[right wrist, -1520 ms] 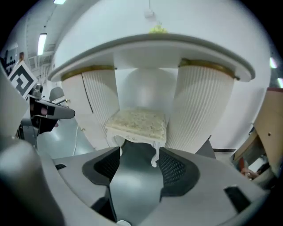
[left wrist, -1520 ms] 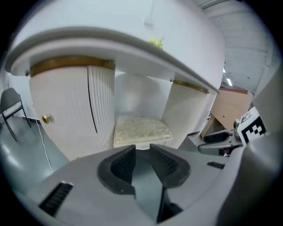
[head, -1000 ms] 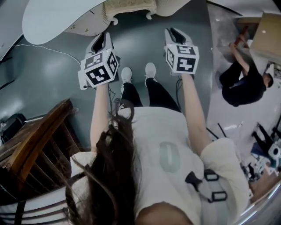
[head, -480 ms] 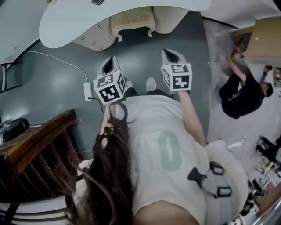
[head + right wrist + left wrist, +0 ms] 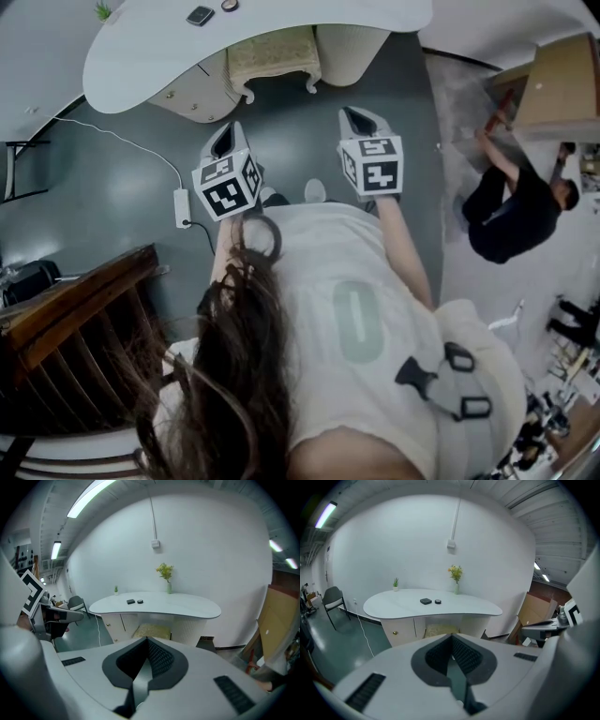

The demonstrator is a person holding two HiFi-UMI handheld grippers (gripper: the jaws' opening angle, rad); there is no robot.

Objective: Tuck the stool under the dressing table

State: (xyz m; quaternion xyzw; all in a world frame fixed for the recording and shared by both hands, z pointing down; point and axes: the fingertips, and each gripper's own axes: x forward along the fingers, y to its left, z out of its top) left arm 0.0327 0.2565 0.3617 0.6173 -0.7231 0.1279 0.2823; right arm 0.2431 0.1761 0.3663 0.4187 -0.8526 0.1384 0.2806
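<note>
Stool stood in the kneehole of the counter, between its two cabinets. Its cushioned seat lay partly beneath the white curved top, with the front edge and two scrolled legs exposed. The rear of the seat was hidden by the top.

The grey-green floor met a plain white wall. A dark wooden frame was cut off at the lower left of the head view. A second person bent beside a cardboard box to the right.

The left gripper and right gripper were both clenched on nothing, held well short of the stool.

A power strip lay on the floor. The counter carried a flower vase, a small plant and two small dark objects that were too small to identify.
</note>
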